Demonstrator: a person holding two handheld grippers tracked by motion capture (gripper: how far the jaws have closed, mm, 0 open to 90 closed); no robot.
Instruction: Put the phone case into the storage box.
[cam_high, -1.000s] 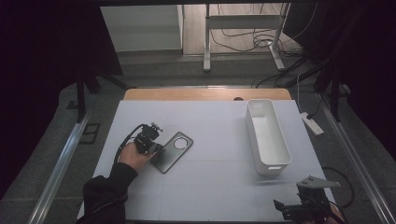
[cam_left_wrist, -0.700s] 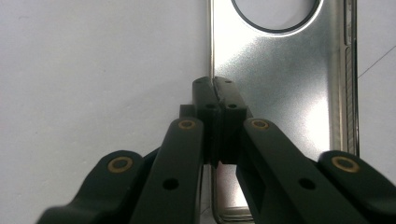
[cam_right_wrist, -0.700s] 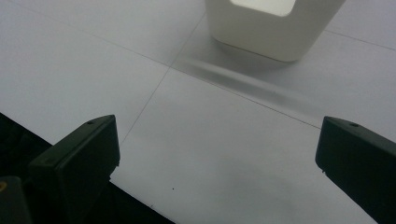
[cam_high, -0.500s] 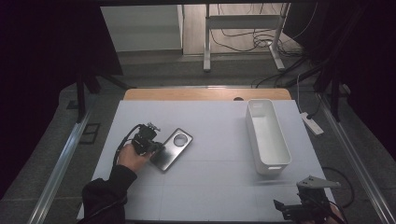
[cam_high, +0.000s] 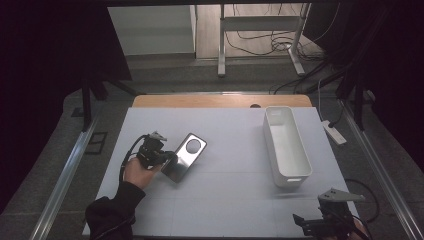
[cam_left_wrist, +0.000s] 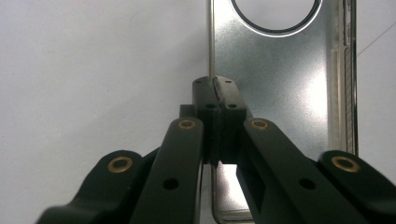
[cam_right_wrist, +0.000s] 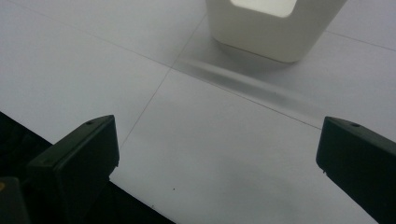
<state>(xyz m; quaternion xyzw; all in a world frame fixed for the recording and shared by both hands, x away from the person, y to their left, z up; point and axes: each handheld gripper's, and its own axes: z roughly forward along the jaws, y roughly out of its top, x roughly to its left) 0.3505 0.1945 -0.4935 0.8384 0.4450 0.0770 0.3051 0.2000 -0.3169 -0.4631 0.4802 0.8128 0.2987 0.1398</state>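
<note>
The metal plate, a flat shiny piece with a round hole near its far end, was found well to the left of the white bin, tilted with its hole end pointing toward the bin. Its near left edge was pinched by the left tongs, whose jaws were pressed together on the thin rim. In the left gripper view the plate was seen running away from the clamped tips of the left tongs, with the ringed hole at the top of the picture. The left hand was noted just left of the plate, a dark sleeve trailing toward the near edge of the table.

The right tongs were observed at the near edge of the table, just in front of the bin's near end. In the right gripper view the right tongs were seen spread wide, with nothing between the jaws, and the bin's near end was seen beyond them.

The table was covered by a pale, matte sheet marked with faint seams; a strip of wood was exposed beyond the bin's far end. Behind that, grey floor, table legs and loose cables were recorded, with dark surroundings on both sides.

The bin, long and narrow, stood upright with its length running away from the person. Nothing was seen inside it.
</note>
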